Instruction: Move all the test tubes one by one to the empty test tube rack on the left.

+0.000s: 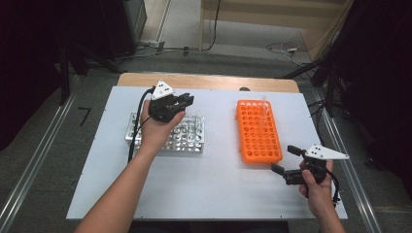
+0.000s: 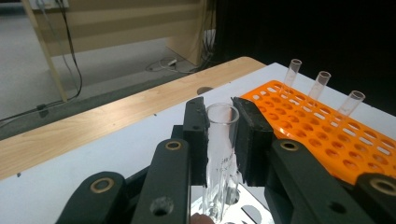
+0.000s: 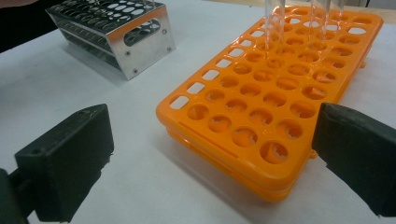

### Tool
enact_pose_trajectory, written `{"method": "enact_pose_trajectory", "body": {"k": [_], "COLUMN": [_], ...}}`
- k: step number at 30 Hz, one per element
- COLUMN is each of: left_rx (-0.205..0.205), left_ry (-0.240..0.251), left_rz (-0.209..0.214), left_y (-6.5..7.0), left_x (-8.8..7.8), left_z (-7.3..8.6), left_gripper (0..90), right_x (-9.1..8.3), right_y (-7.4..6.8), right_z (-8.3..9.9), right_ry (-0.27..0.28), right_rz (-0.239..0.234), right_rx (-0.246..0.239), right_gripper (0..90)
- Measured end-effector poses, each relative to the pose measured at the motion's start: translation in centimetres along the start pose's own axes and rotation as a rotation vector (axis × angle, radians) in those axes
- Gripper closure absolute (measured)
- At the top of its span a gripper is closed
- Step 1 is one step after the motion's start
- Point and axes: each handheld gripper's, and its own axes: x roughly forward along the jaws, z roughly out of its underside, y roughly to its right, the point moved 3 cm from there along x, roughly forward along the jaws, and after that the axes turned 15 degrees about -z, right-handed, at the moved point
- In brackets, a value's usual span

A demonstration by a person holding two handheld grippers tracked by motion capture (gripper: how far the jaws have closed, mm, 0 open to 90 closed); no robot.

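Nearest, right gripper (image 1: pixel 283 161), held in a hand (image 1: pixel 318 187) at the near right corner of the white table (image 1: pixel 218 194): jaws spread wide, nothing between them, pads clear of everything, pointed toward the near end of the orange rack (image 3: pixel 280 93). Beyond it, orange rack lying lengthwise on the right half of the table, most holes vacant; three clear tubes (image 2: pixel 319 84) standing upright in a row at its far end. Across a bare strip of table to the left, metal rack (image 1: pixel 192 138), shiny, well apart from the orange one, partly covered by the left hand (image 1: pixel 155 128). Above that rack, left gripper (image 2: pixel 223 135): jaws drawn in narrow and clamped on a glass test tube (image 2: pixel 222 154), tube upright, open mouth level with the pad tops, lower end close over the metal rack's holes. Farthest, wooden table edge (image 2: pixel 93 121), then grey floor with loose cables (image 1: pixel 282 48).
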Motion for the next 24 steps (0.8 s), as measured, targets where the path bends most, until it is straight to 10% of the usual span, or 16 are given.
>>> {"method": "enact_pose_trajectory", "body": {"k": [24], "left_rx": [-0.014], "left_ry": [-0.030], "left_rz": [-0.013], "left_y": [0.2], "left_x": [1.6], "left_z": [1.8], "left_gripper": [75.8], "right_x": [0.0], "right_y": [0.1], "right_z": [0.1], "right_ry": [-0.004], "right_rz": [0.000], "right_rx": [0.008], "right_gripper": [0.0]}}
